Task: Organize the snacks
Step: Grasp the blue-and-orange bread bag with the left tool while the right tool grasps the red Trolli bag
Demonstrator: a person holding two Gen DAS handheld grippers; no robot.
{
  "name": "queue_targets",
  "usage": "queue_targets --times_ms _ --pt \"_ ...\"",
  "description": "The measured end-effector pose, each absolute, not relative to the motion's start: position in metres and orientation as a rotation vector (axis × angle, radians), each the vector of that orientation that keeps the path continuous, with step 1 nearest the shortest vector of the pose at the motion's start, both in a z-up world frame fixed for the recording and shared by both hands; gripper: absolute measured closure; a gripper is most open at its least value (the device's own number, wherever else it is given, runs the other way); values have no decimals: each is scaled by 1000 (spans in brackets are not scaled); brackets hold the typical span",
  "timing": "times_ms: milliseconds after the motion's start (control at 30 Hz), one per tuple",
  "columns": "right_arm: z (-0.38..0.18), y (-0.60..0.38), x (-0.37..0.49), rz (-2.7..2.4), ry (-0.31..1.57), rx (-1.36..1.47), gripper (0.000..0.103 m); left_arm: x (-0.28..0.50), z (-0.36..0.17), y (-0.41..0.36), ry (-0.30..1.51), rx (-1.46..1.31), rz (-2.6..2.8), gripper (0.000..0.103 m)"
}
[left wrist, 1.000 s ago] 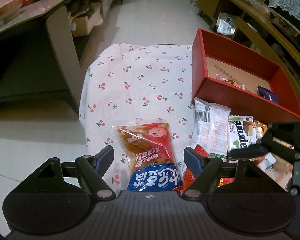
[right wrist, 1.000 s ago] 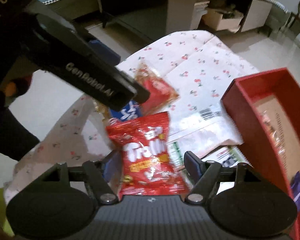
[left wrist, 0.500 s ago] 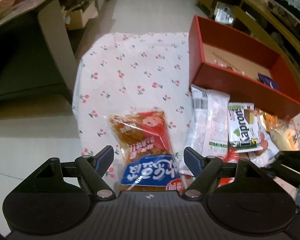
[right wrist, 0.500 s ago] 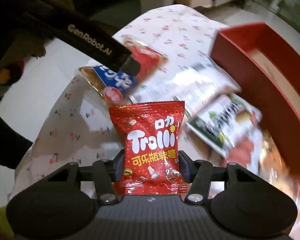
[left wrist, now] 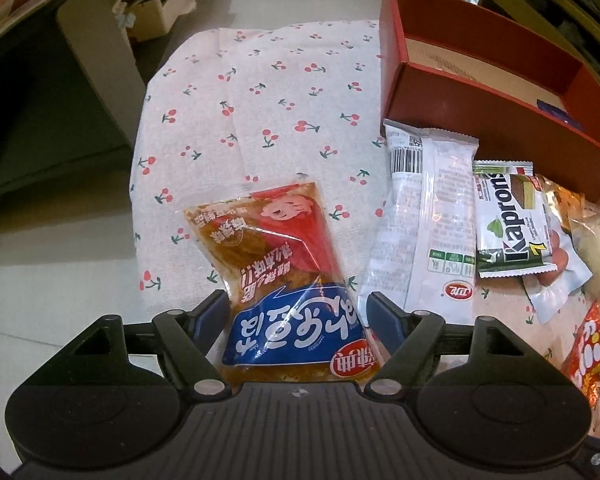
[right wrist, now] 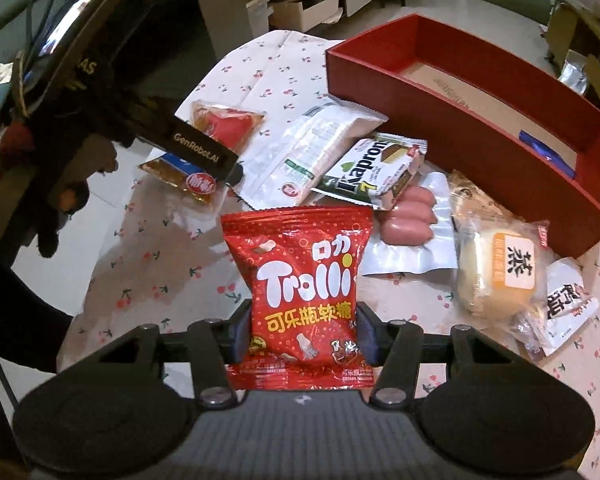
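A red Trolli gummy bag [right wrist: 304, 268] stands upright between the pads of my right gripper [right wrist: 304, 320], which is shut on its lower half above the cherry-print cloth [right wrist: 148, 272]. In the left wrist view a red-and-blue spicy snack packet [left wrist: 284, 264] lies flat on the cloth [left wrist: 280, 100]. My left gripper [left wrist: 296, 308] straddles its blue end, open, its fingers beside the packet's edges. The left gripper's finger [right wrist: 204, 152] also shows over that packet [right wrist: 224, 128] in the right wrist view. A red box [right wrist: 460, 96] stands at the back right.
Between the two grippers and the red box [left wrist: 460, 108] lie a white packet [left wrist: 428, 216], a Kaprons wafer pack [left wrist: 508, 224], sausages [right wrist: 408, 220], a wrapped bun [right wrist: 496, 268] and a white black-lettered packet [right wrist: 568, 300]. A blue packet [right wrist: 544, 152] sits in the box. Desks and cartons stand beyond.
My right gripper closed on the Trolli bag and rolled upright with it, swinging toward the box. The left gripper came down over the red-and-blue packet, which now sits between its fingers.
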State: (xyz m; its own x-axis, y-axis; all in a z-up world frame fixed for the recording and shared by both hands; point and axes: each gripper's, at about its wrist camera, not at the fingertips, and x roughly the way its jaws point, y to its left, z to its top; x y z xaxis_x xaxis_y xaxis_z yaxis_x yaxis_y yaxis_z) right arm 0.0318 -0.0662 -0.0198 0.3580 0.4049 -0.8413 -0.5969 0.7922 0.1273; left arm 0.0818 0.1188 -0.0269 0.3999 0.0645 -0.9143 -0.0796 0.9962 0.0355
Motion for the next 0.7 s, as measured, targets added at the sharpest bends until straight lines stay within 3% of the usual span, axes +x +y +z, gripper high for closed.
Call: queue_targets --times_ms 300,700 --pt "-15 -78 32 629 1005 -189 38 73 -22 101 1107 40 81 40" --pt "-3 -96 20 579 962 -145 38 28 -8 85 1073 11 17 44"
